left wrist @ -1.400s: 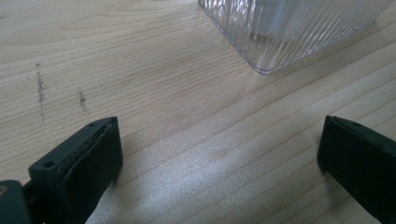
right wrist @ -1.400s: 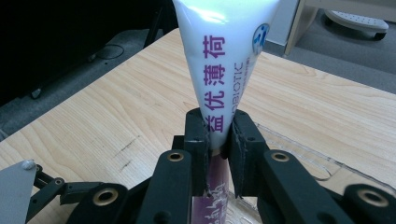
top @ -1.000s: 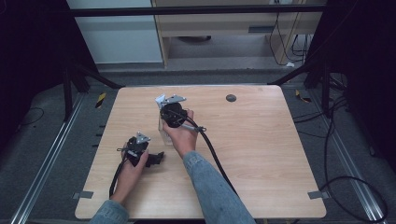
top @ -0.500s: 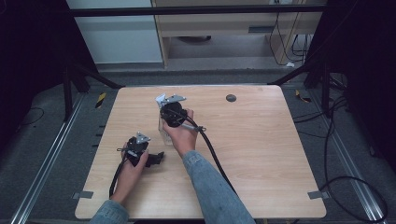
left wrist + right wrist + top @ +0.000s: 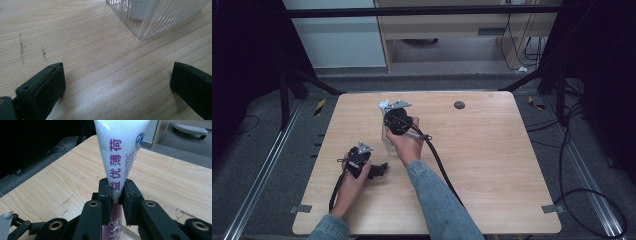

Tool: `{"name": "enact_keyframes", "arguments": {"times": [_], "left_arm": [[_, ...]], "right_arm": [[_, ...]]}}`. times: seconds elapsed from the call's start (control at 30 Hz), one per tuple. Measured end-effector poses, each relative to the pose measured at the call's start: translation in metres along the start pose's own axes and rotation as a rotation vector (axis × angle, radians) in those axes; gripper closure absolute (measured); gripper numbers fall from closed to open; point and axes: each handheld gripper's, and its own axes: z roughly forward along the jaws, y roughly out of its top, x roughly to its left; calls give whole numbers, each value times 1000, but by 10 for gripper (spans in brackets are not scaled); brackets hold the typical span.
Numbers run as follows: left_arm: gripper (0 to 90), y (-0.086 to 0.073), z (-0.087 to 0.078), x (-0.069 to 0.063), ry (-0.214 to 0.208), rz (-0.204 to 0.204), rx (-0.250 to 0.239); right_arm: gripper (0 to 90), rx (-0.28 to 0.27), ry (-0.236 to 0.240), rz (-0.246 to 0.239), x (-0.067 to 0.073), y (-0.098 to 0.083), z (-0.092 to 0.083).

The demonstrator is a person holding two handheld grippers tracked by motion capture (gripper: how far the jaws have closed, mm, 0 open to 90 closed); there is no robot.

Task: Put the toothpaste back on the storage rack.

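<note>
My right gripper (image 5: 117,192) is shut on a white tube (image 5: 117,147) with purple lettering and a purple lower part; the tube stands upright between the jaws. In the high view this gripper (image 5: 395,121) is held at the table's middle, pointing down over a clear ribbed glass container (image 5: 387,143). My left gripper (image 5: 382,169) rests low on the wooden table (image 5: 492,150), just left of and nearer than the container. Its jaws stand wide open (image 5: 117,85) with only bare wood between them. A corner of the ribbed container (image 5: 155,17) lies a short way beyond the jaws.
A small dark round disc (image 5: 459,105) lies near the table's far edge. The right gripper's black cable (image 5: 442,165) trails across the table towards the near edge. Dark floor, metal rails and a cabinet surround the table.
</note>
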Motion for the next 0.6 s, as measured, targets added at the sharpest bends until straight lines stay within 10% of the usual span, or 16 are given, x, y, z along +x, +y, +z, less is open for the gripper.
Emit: {"name": "enact_keyframes", "arguments": {"times": [0.6], "left_arm": [[0,0,0,0,0,0,0]], "right_arm": [[761,-4,14,6,0,1,-1]]}}
